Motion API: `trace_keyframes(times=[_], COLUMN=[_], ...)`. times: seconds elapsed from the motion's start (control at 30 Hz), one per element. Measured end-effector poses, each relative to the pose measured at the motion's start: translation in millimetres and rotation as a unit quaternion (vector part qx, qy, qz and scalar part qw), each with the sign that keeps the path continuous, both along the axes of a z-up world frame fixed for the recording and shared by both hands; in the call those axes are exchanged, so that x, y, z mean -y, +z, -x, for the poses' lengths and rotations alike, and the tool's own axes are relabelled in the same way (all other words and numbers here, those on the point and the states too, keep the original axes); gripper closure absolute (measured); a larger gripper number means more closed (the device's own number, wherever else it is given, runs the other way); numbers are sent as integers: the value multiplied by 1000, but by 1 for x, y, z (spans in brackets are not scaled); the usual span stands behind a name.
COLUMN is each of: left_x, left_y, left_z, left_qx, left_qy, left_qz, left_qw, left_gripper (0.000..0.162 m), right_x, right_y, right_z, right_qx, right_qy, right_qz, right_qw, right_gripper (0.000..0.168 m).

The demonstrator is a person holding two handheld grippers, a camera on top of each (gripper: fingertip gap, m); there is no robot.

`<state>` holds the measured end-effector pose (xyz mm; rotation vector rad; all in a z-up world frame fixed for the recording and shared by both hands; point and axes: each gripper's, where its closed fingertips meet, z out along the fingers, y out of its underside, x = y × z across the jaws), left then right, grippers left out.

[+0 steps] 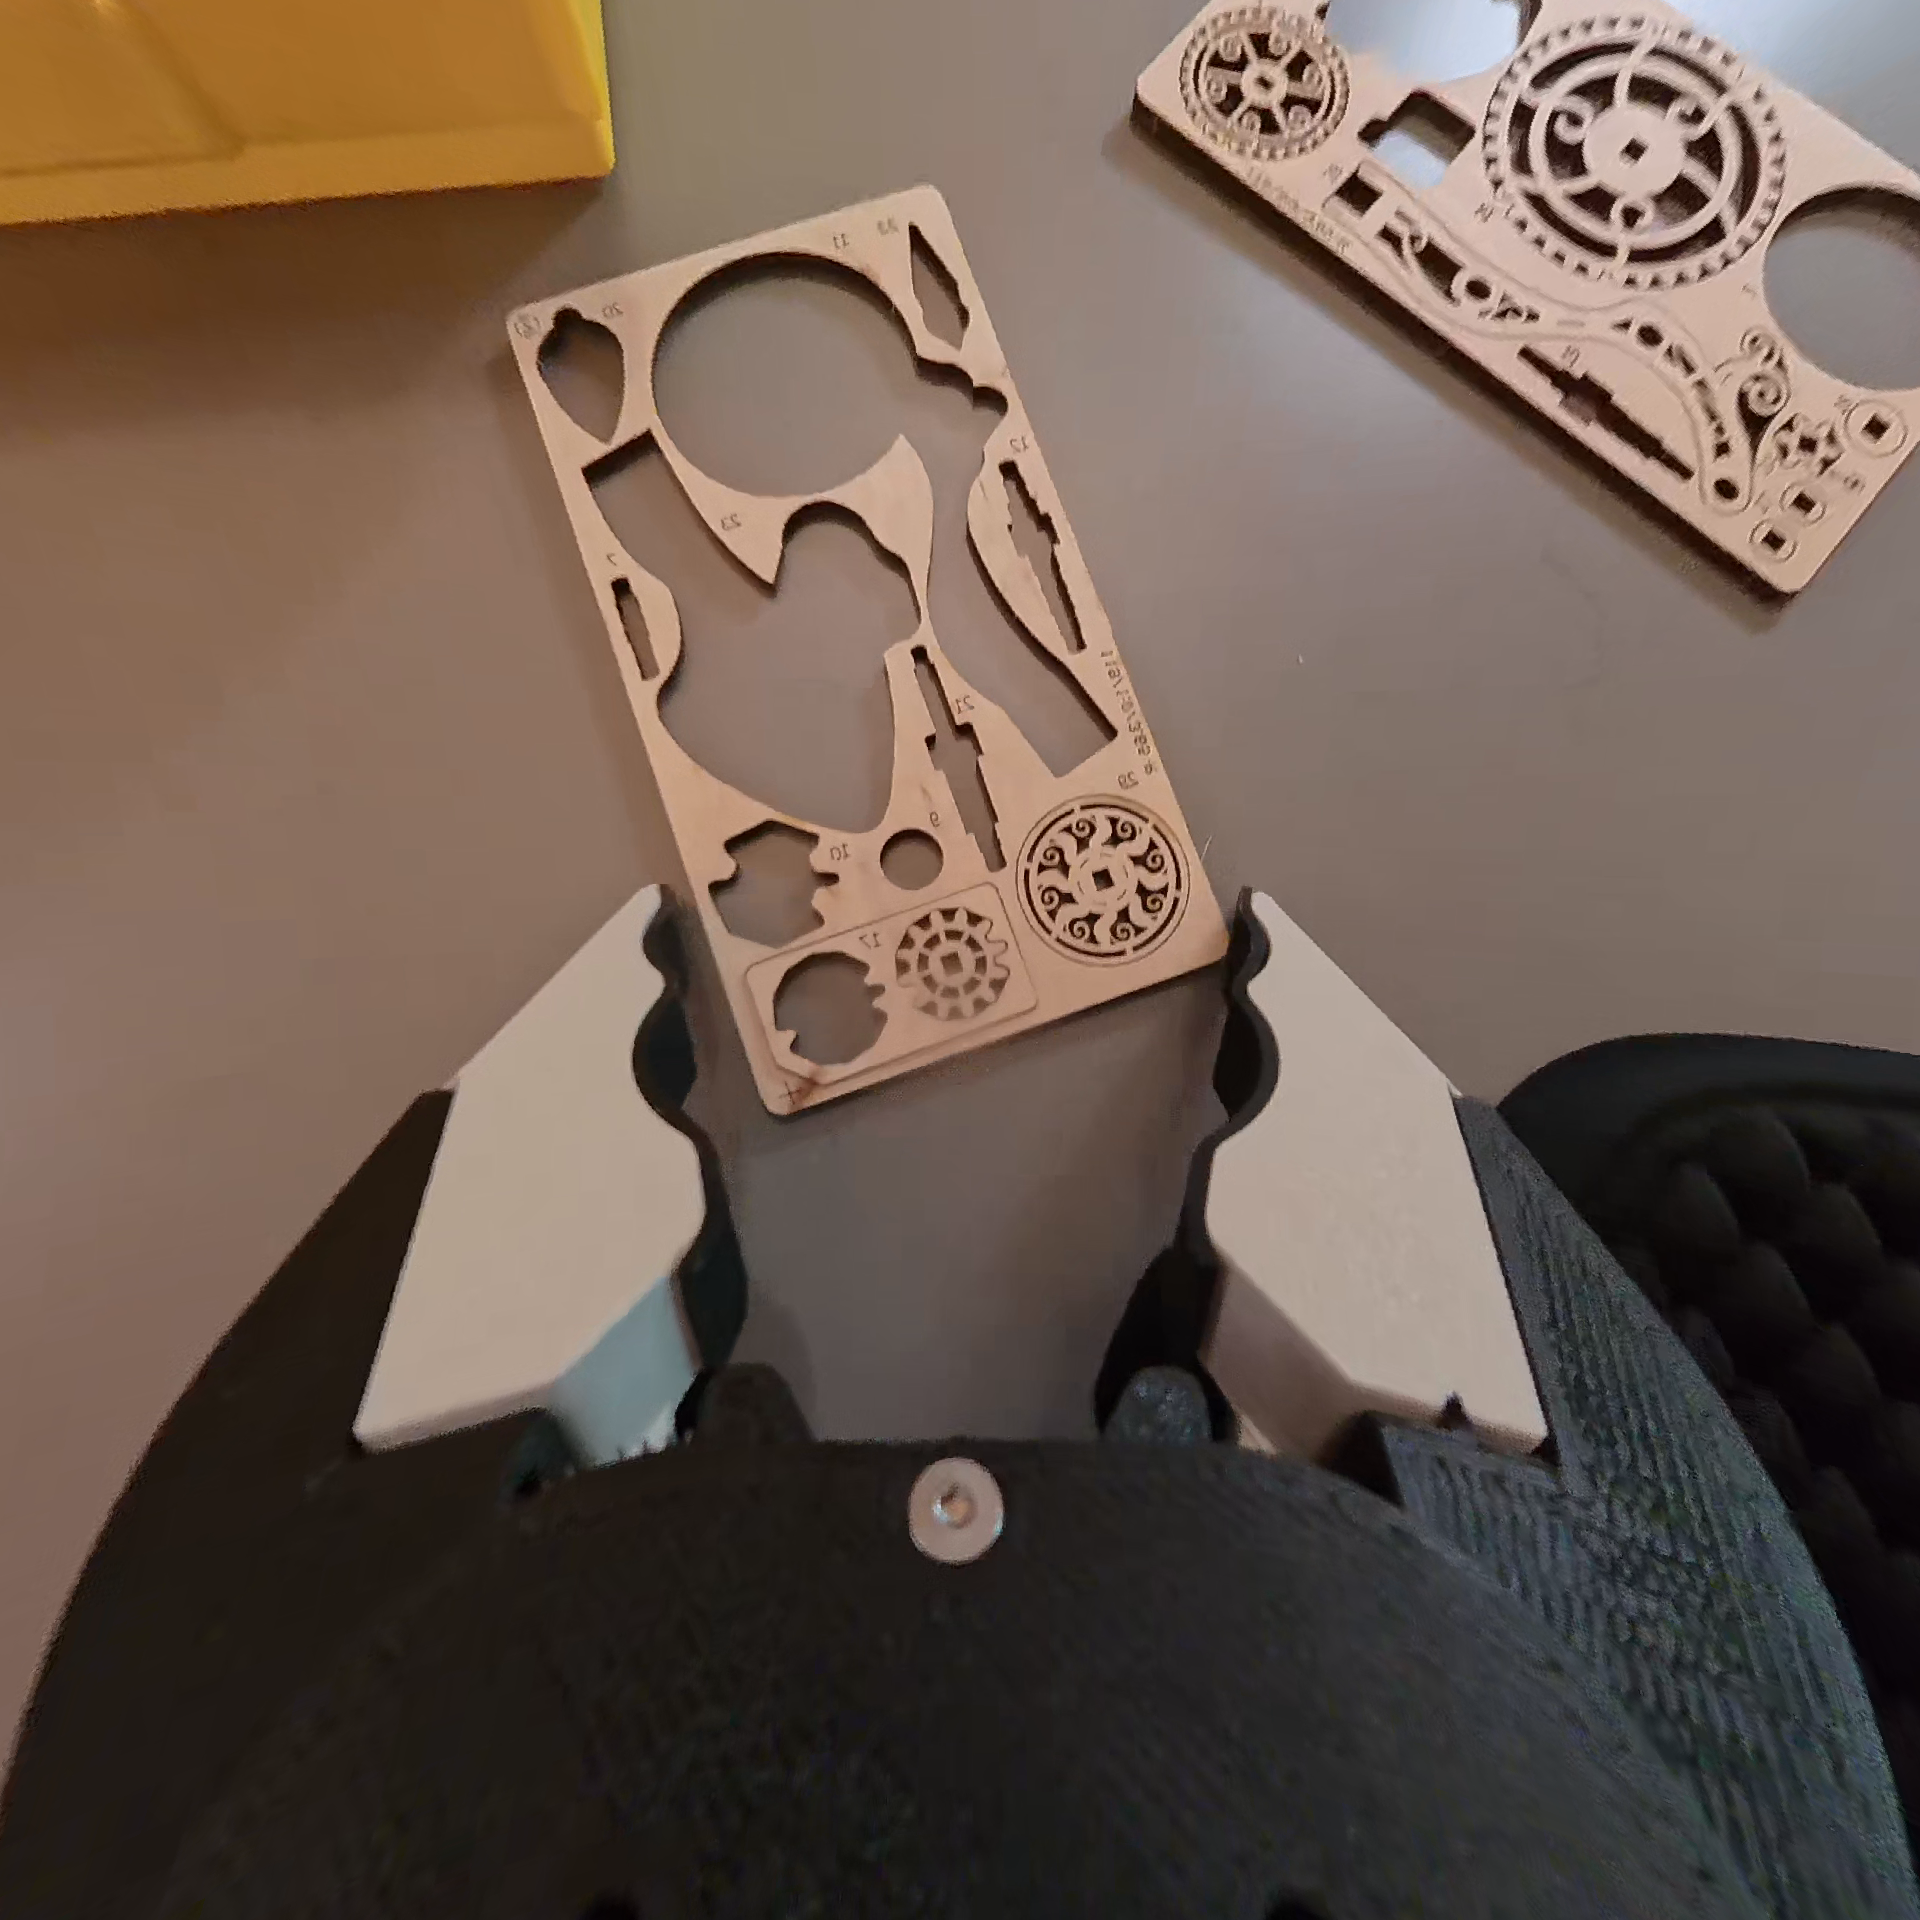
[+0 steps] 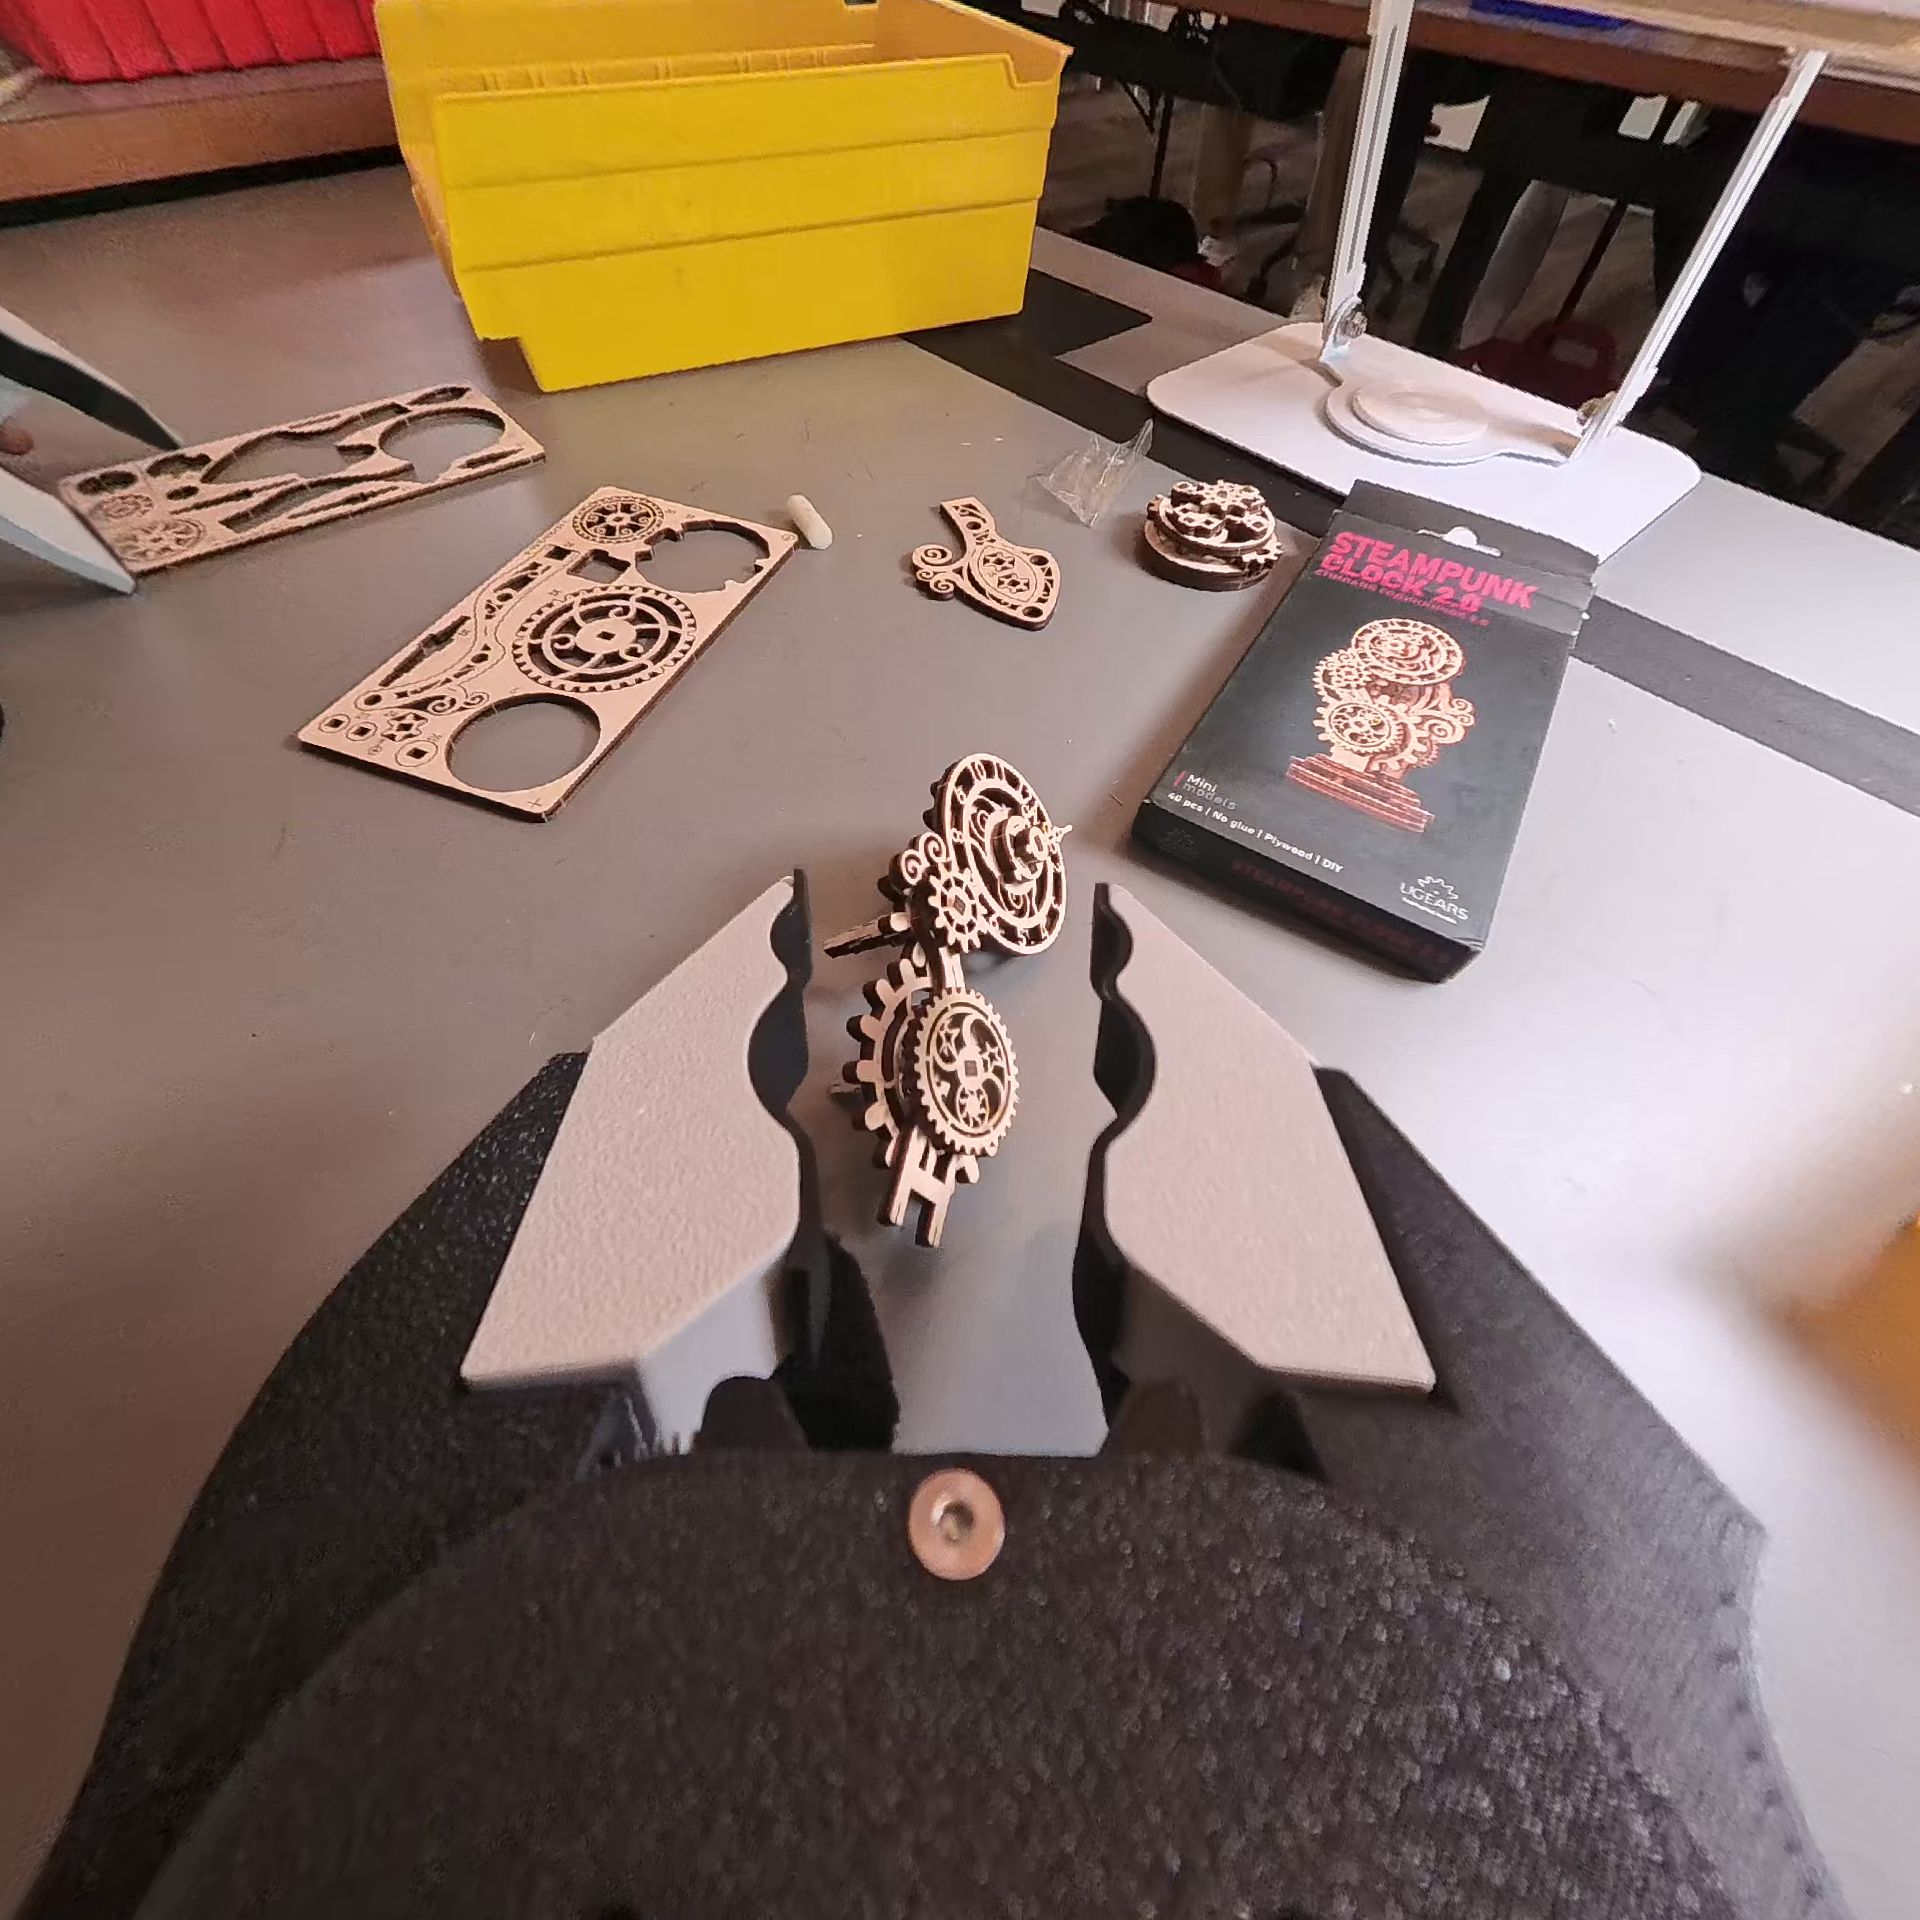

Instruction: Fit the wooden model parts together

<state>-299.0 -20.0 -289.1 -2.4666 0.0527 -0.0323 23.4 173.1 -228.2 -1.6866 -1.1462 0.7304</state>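
Note:
A part-built wooden gear assembly (image 2: 971,1060), with a dial on top and toothed wheels below, stands tilted on the grey table (image 2: 312,1039) between the fingers of my right gripper (image 2: 948,896). The jaws are wide apart and I see no contact with it. My left gripper (image 1: 951,904) is open and empty, low over the near end of a punched-out wooden sheet (image 1: 743,520). A second sheet with large gears (image 1: 1631,156) lies to the far right. Both sheets show in the right wrist view (image 2: 301,478) (image 2: 551,644), with the left gripper's finger (image 2: 62,520) at the left edge.
A loose ornate wooden piece (image 2: 987,571), a round wooden sub-assembly (image 2: 1210,530), a small white cylinder (image 2: 810,517) and a clear plastic bag (image 2: 1101,468) lie farther back. The black kit box (image 2: 1361,727) is at the right. A yellow bin (image 2: 727,208) and a white stand (image 2: 1434,416) are behind.

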Motion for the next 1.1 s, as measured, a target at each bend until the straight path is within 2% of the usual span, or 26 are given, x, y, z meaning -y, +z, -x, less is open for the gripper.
trace_keyframes(times=[0.4,0.67,1.1], left_x=[-11,-20,-18], left_y=[1,7,6], left_z=[12,24,21], left_qx=[1,-49,-36], left_qy=[25,37,34], left_qz=[-37,-58,-61], left_qw=[999,996,997], left_gripper=[65,65,65], right_x=[-2,-1,-1], right_y=[1,3,1], right_z=[0,-1,0], right_qx=[-7,-9,-6], right_qy=[-4,-4,-1], right_qz=[2,-2,-2], right_qw=[1000,1000,1000], right_gripper=[118,118,118])
